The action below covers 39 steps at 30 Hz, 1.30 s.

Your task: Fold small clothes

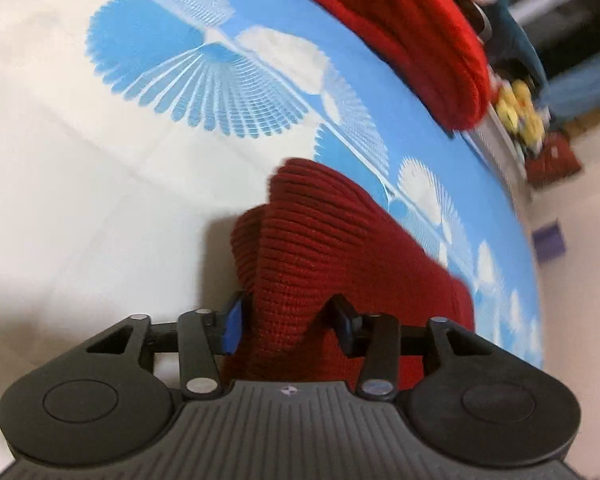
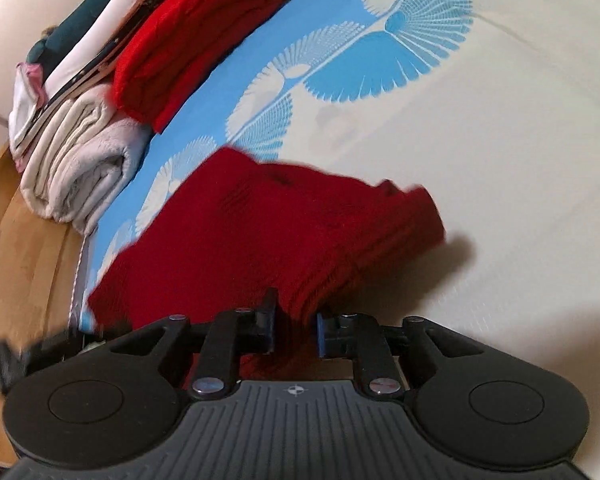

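Roughly mid-fold: your left gripper (image 1: 288, 322) and right gripper (image 2: 296, 330) each pinched the dark red knit (image 1: 320, 256), bunched over the bedsheet (image 1: 80, 200). Flattening remained; folded pile (image 2: 196, 36) sat beyond.

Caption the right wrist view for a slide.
Right gripper pinches the dark red knit garment on the blue-and-white patterned sheet, folded clothes stacked behind.

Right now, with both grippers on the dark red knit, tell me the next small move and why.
Probably carry the gripped edge across and lay it on the flat part. The left gripper and right gripper each pinch the dark red knit, bunched and lifted off the bedsheet, so the fold looks half done.
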Available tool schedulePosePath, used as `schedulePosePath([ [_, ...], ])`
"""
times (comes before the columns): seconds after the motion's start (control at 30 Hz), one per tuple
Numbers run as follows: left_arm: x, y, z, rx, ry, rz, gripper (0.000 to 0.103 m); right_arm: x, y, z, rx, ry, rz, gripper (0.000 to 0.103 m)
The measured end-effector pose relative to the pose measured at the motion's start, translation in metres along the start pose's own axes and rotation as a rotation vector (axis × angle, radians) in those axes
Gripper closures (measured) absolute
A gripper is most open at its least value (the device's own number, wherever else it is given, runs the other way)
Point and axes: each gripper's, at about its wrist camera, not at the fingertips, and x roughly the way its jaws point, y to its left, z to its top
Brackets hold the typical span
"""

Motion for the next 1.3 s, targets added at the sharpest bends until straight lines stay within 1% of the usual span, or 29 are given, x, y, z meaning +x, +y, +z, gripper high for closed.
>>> schedulePosePath([
  [0.03, 0.000, 0.003, 0.003, -0.047, -0.010, -0.007, 0.046, -0.004, -0.001, -0.002, -0.018, -0.005, -0.007, 0.069],
  [0.07, -0.004, 0.006, 0.003, -0.069, -0.032, -0.012, 0.044, -0.008, 0.000, -0.002, -0.036, -0.022, -0.027, 0.063],
  [0.1, -0.008, 0.006, 0.004, -0.074, -0.059, -0.004, 0.039, -0.012, 0.001, 0.002, -0.058, -0.048, -0.048, 0.054],
  [0.13, -0.012, 0.004, 0.004, -0.062, -0.074, 0.013, 0.032, -0.017, 0.001, 0.007, -0.073, -0.086, -0.058, 0.047],
  [0.17, -0.017, 0.003, 0.004, -0.043, -0.084, 0.036, 0.030, -0.023, 0.000, 0.013, -0.082, -0.141, -0.080, 0.044],
  [0.2, -0.022, 0.002, 0.004, -0.025, -0.094, 0.055, 0.024, -0.029, -0.001, 0.020, -0.089, -0.190, -0.109, 0.039],
  [0.27, -0.035, 0.002, -0.004, 0.009, -0.105, 0.081, 0.021, -0.040, 0.002, 0.032, -0.139, -0.301, -0.150, 0.036],
  [0.3, -0.041, 0.003, -0.009, 0.015, -0.098, 0.086, 0.019, -0.041, 0.008, 0.039, -0.194, -0.323, -0.153, 0.035],
  [0.33, -0.046, 0.004, -0.017, 0.007, -0.078, 0.093, 0.019, -0.038, 0.015, 0.046, -0.255, -0.322, -0.142, 0.033],
  [0.37, -0.050, 0.005, -0.025, -0.008, -0.050, 0.105, 0.019, -0.032, 0.023, 0.052, -0.318, -0.305, -0.119, 0.031],
  [0.4, -0.055, 0.005, -0.036, -0.015, -0.021, 0.100, 0.018, -0.025, 0.029, 0.056, -0.358, -0.281, -0.097, 0.026],
  [0.43, -0.060, 0.004, -0.046, -0.002, -0.002, 0.090, 0.017, -0.015, 0.032, 0.059, -0.370, -0.256, -0.085, 0.024],
  [0.5, -0.062, 0.004, -0.069, 0.027, 0.032, 0.115, 0.017, 0.007, 0.030, 0.062, -0.325, -0.169, -0.061, 0.024],
  [0.57, -0.060, 0.010, -0.089, 0.023, 0.051, 0.123, 0.017, 0.031, 0.028, 0.061, -0.256, -0.037, -0.030, 0.023],
  [0.6, -0.053, 0.013, -0.097, 0.015, 0.074, 0.118, 0.017, 0.039, 0.027, 0.059, -0.244, 0.012, -0.012, 0.018],
  [0.63, -0.045, 0.015, -0.102, 0.001, 0.104, 0.106, 0.017, 0.044, 0.029, 0.056, -0.241, 0.037, 0.011, 0.010],
  [0.67, -0.038, 0.016, -0.102, -0.011, 0.114, 0.091, 0.015, 0.046, 0.031, 0.052, -0.249, 0.033, 0.021, 0.009],
  [0.7, -0.035, 0.016, -0.102, -0.009, 0.107, 0.084, 0.011, 0.047, 0.033, 0.047, -0.267, 0.029, 0.016, 0.010],
  [0.77, -0.030, 0.013, -0.100, 0.033, 0.078, 0.096, 0.010, 0.053, 0.039, 0.041, -0.331, 0.026, -0.030, 0.038],
  [0.8, -0.029, 0.011, -0.099, 0.048, 0.072, 0.093, 0.015, 0.055, 0.041, 0.037, -0.367, 0.021, -0.075, 0.067],
  [0.83, -0.029, 0.010, -0.098, 0.051, 0.062, 0.075, 0.033, 0.057, 0.041, 0.036, -0.387, 0.016, -0.112, 0.077],
  [0.87, -0.029, 0.009, -0.097, 0.053, 0.053, 0.035, 0.043, 0.057, 0.040, 0.037, -0.394, 0.021, -0.113, 0.079],
  [0.93, -0.034, 0.004, -0.093, 0.069, -0.013, 0.056, 0.071, 0.054, 0.036, 0.041, -0.366, 0.031, -0.094, 0.085],
  [1.0, -0.035, -0.002, -0.084, 0.103, -0.058, 0.085, 0.071, 0.049, 0.025, 0.043, -0.322, 0.050, -0.085, 0.086],
  [1.03, -0.035, -0.004, -0.078, 0.109, -0.068, 0.089, 0.071, 0.046, 0.025, 0.042, -0.324, 0.057, -0.095, 0.086],
  [1.1, -0.034, -0.006, -0.064, 0.123, -0.080, 0.085, 0.071, 0.041, 0.026, 0.035, -0.349, 0.061, -0.109, 0.086],
  [1.17, -0.031, -0.004, -0.051, 0.105, -0.075, 0.060, 0.071, 0.033, 0.025, 0.026, -0.364, 0.073, -0.118, 0.087],
  [1.27, -0.028, -0.009, -0.041, 0.094, -0.094, 0.049, 0.071, 0.022, 0.021, 0.018, -0.372, 0.096, -0.102, 0.086],
  [1.3, -0.028, -0.012, -0.039, 0.100, -0.100, 0.053, 0.067, 0.019, 0.020, 0.018, -0.379, 0.088, -0.092, 0.085],
])
